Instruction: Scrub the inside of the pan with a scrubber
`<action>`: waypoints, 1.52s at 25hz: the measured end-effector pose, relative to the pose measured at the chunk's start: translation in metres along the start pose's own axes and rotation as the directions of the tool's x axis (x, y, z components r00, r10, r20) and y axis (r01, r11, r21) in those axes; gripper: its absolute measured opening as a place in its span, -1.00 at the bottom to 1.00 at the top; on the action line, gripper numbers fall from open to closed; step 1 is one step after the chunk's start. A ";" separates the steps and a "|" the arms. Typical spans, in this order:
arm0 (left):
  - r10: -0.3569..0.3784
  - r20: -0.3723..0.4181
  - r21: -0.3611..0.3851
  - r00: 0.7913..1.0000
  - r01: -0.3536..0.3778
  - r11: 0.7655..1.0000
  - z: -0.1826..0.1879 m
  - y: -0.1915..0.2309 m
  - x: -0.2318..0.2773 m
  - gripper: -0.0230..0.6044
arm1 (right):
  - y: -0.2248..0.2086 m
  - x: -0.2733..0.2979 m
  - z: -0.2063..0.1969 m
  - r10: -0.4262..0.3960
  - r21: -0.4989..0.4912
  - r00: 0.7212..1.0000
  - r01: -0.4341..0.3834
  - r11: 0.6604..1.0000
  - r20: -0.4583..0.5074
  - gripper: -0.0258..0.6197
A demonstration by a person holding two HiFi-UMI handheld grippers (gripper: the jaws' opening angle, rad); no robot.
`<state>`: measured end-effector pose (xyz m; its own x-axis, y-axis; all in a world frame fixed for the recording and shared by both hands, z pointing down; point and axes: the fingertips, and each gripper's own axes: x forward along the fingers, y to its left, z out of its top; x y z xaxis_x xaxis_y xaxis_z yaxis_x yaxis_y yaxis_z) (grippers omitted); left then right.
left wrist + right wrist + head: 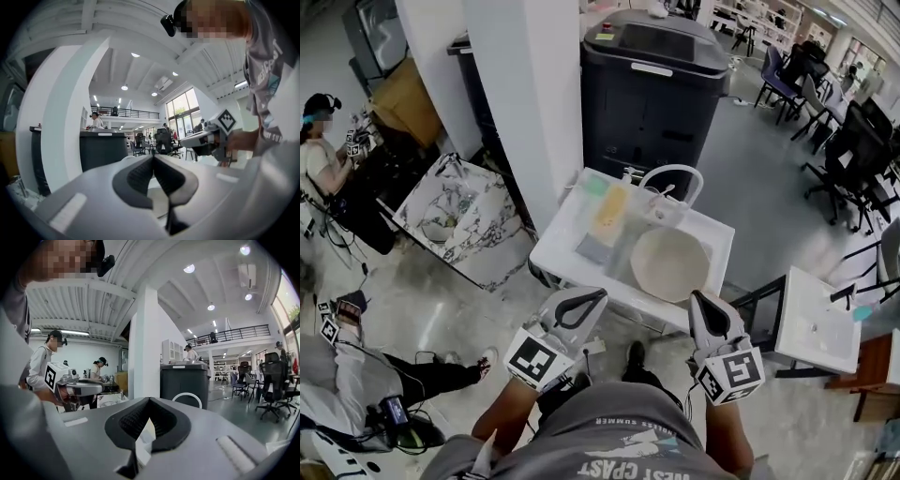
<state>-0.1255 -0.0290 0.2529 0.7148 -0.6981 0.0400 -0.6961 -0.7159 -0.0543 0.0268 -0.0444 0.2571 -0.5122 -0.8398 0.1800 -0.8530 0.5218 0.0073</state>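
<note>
Two empty tools are what I have to work with. The left hand-held gripper point(598, 295) has its pad tips touching and nothing between them, and the right hand-held gripper point(695, 297) is closed in the same way. Its own view shows only pale table surface through the gap below the tips.

Both are held in front of my torso and point roughly level at the near edge of the white table point(555, 251). Their marker cubes face back toward me.

The pan point(668, 264) sits open side up on the table, ahead of the two tools and between them. It is nearer the right one, whose tip is just short of the table edge below it.

I take the yellow oblong piece point(610, 212) for the scrubber, though it is too soft in the head view to be sure. It lies left of the pan and further in on the table. Its long axis runs away from me, roughly in line with the left tool, so the left hand has the straighter approach.

In my judgement, neither tool can pick anything up until its jaws are spread, and nothing is gripped yet. A dark bin point(656, 89) stands behind the table, well clear.
</note>
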 end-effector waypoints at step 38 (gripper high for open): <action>0.280 -0.256 -0.245 0.925 -0.343 0.907 -0.167 0.106 0.083 -0.92 | 0.042 0.385 -0.318 0.455 0.033 0.682 -0.536 0.844 -0.573 -0.82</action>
<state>-0.1508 -0.1642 0.4168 0.4490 -0.8494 0.2773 -0.8926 -0.4128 0.1811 -0.1747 -0.2980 0.6398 -0.6799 -0.2491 0.6897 -0.4488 0.8852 -0.1227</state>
